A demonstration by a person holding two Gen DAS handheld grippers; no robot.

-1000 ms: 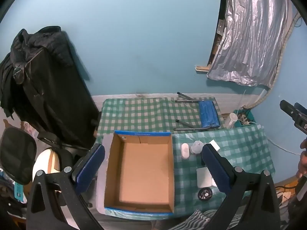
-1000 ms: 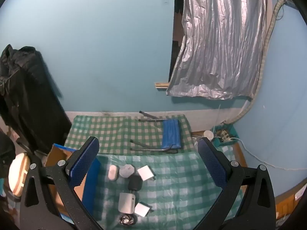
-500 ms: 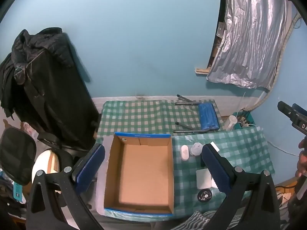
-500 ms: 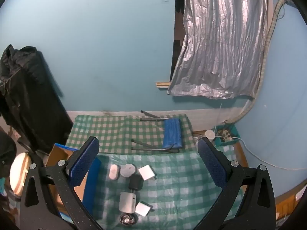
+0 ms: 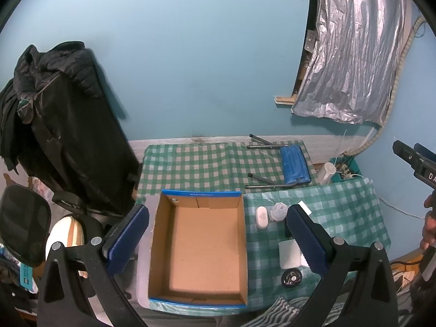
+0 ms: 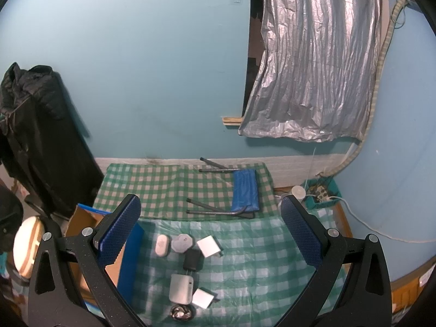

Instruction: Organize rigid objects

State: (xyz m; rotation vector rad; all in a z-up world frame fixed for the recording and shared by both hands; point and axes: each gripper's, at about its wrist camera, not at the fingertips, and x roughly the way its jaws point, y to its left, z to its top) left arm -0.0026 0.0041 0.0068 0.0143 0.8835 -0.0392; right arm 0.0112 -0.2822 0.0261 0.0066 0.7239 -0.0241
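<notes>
An empty cardboard box (image 5: 201,248) with blue sides sits on the green checked cloth (image 5: 351,218); its edge (image 6: 130,256) shows in the right wrist view. Right of the box lie several small items: a white oval case (image 6: 162,245), a grey round piece (image 6: 182,242), a black block (image 6: 193,259), two white squares (image 6: 208,246), a light grey box (image 6: 181,288) and a dark round tin (image 6: 180,312). My left gripper (image 5: 215,237) hangs open high above the box. My right gripper (image 6: 209,229) is open high above the items, holding nothing.
A folded blue stool with metal legs (image 6: 244,189) lies on the far checked cloth. A black coat (image 5: 54,125) hangs at the left by a black chair (image 5: 21,234). A silver sheet (image 6: 313,62) covers the window. A person's hand (image 5: 429,226) holds the right gripper's body at the right edge.
Both cameras have drifted slightly, so the table scene sits a little lower in view. Nothing on the table has moved, and both grippers stay open.
</notes>
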